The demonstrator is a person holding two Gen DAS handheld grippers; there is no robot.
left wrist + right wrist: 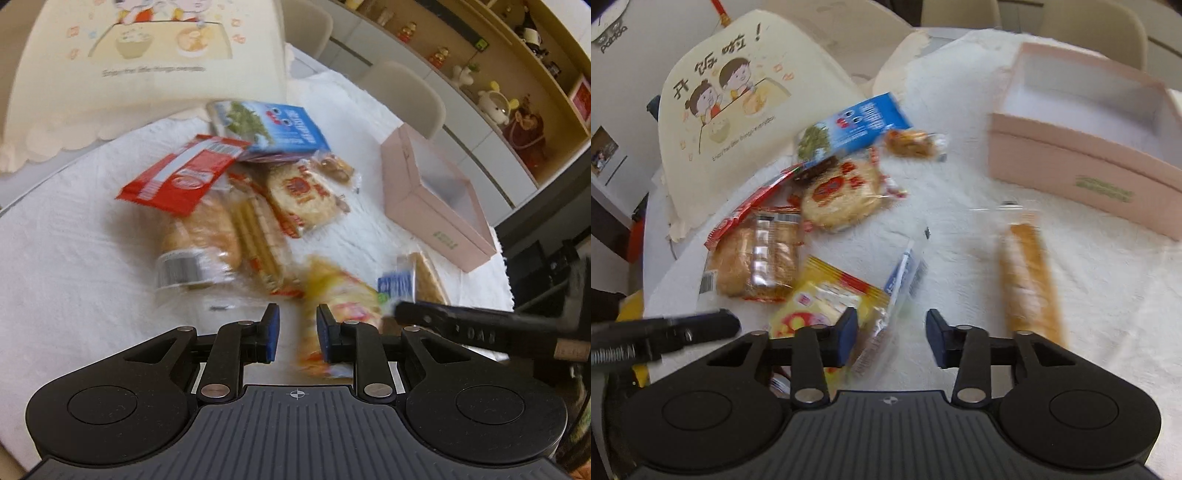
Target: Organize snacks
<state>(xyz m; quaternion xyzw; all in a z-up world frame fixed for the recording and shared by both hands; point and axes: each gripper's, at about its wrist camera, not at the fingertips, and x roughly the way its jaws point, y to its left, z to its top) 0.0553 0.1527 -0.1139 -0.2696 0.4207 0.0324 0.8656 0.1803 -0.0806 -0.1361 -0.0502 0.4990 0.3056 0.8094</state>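
Note:
Snack packets lie heaped on a white cloth: a blue packet (280, 129), a red packet (181, 177), a round rice cracker (838, 195), wrapped bread (757, 258) and a yellow packet (827, 306). A clear packet with a blue label (905, 273) lies partly between the fingers of my right gripper (892, 334), close to the left pad; the right pad stands clear of it, so the jaws are open. My left gripper (297, 332) has a narrow gap over bare cloth, with the yellow packet (343, 295) just beyond its right pad. An open pink box (1082, 177) stands at the right.
A long bread stick (1030, 280) in clear wrap lies in front of the pink box. A cream cartoon-printed bag (727, 103) stands behind the heap. A small wrapped snack (912, 142) sits by the blue packet. Chairs and a shelf of ornaments (498, 96) are beyond the table.

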